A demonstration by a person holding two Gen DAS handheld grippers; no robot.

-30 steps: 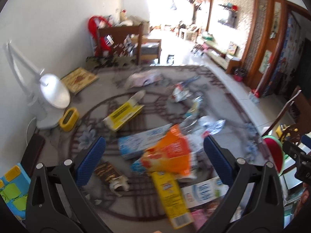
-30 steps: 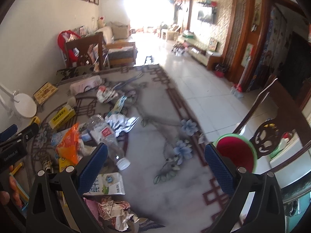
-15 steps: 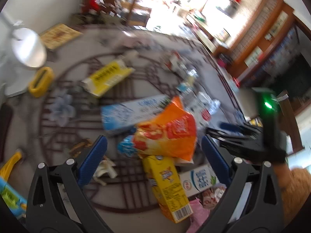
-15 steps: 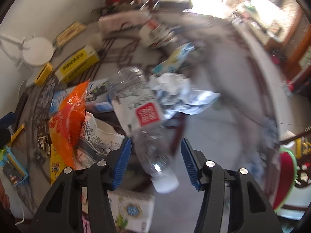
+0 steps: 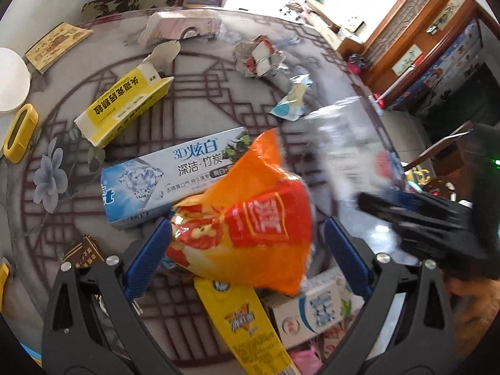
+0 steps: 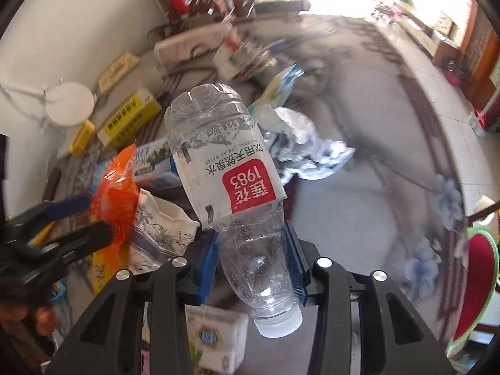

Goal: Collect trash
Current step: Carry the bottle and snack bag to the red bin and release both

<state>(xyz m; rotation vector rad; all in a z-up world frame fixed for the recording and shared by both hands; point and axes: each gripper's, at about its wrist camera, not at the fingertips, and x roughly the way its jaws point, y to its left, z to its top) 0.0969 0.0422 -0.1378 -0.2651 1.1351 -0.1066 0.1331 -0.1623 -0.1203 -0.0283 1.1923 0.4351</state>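
Right gripper (image 6: 253, 262) jaws clamped on water bottle (image 6: 231, 184), apparently lifted off table. Left gripper (image 5: 247, 256) jaws wide, straddling orange snack bag (image 5: 250, 222). Next: close left, bin both.

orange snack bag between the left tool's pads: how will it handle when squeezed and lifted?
The orange snack bag looks puffed and crinkled, so it probably crushes rather than resists. Its glossy film may slip on the left tool pads. It lies atop other cartons, looks light, and should lift without dragging them.
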